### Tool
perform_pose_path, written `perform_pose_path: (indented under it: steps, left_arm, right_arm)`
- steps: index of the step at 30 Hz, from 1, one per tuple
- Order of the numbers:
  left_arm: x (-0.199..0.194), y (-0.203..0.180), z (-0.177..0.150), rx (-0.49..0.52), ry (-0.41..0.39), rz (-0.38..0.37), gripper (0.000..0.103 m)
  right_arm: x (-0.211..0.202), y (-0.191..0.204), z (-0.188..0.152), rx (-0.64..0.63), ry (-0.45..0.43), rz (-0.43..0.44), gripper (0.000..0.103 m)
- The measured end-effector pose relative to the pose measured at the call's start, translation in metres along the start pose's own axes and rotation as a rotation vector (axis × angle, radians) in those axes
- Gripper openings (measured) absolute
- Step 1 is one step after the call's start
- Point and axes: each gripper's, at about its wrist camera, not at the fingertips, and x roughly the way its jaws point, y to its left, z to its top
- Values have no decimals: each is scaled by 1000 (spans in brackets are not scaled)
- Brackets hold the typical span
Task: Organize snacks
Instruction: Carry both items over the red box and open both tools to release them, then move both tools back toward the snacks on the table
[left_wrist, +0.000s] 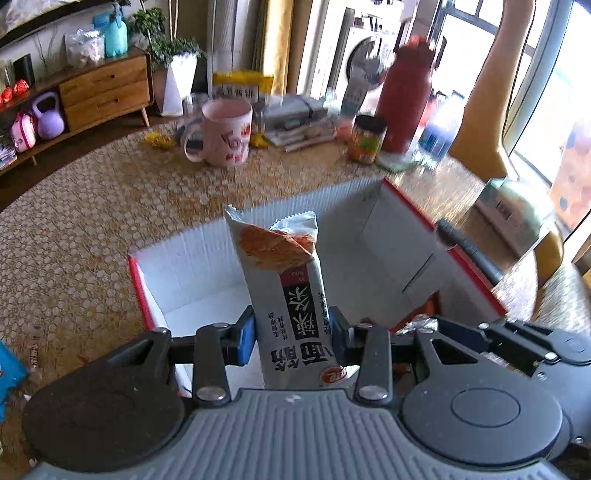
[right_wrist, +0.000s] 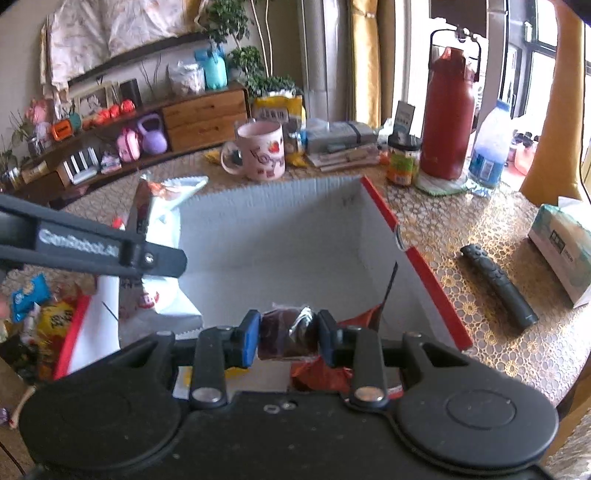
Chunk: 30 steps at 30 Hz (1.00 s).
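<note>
My left gripper (left_wrist: 291, 332) is shut on a white snack packet (left_wrist: 284, 280) with orange picture and black label, held upright over the open white box with red rim (left_wrist: 413, 206). In the right wrist view the same packet (right_wrist: 162, 229) and the left gripper's arm (right_wrist: 92, 247) hang over the box's left side. My right gripper (right_wrist: 286, 332) is shut on a small dark maroon snack packet (right_wrist: 284, 334), low over the box (right_wrist: 424, 266) near its front. A red wrapper (right_wrist: 354, 321) lies inside the box below it.
Loose snack packets (right_wrist: 48, 314) lie on the table left of the box. A pink mug (right_wrist: 260, 149), a jar (right_wrist: 402, 158), a red flask (right_wrist: 448, 118) and a water bottle (right_wrist: 489, 147) stand behind it. A black remote (right_wrist: 498, 284) and tissue box (right_wrist: 561, 247) lie to the right.
</note>
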Motion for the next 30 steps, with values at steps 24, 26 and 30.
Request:
perform_pose_path:
  steps: [24,26,30]
  left_arm:
    - [15,3,-6,41,38,19,65]
    - [4,5,-8,37,19,8,65]
    - [-17,10,-13,25,-12,2,65]
  right_arm:
    - [-4,-3,0,-15,19,28,53]
    - [-10,-2,0,-16,10,30,61]
    - [-26,2,0,-19,-16,40,70]
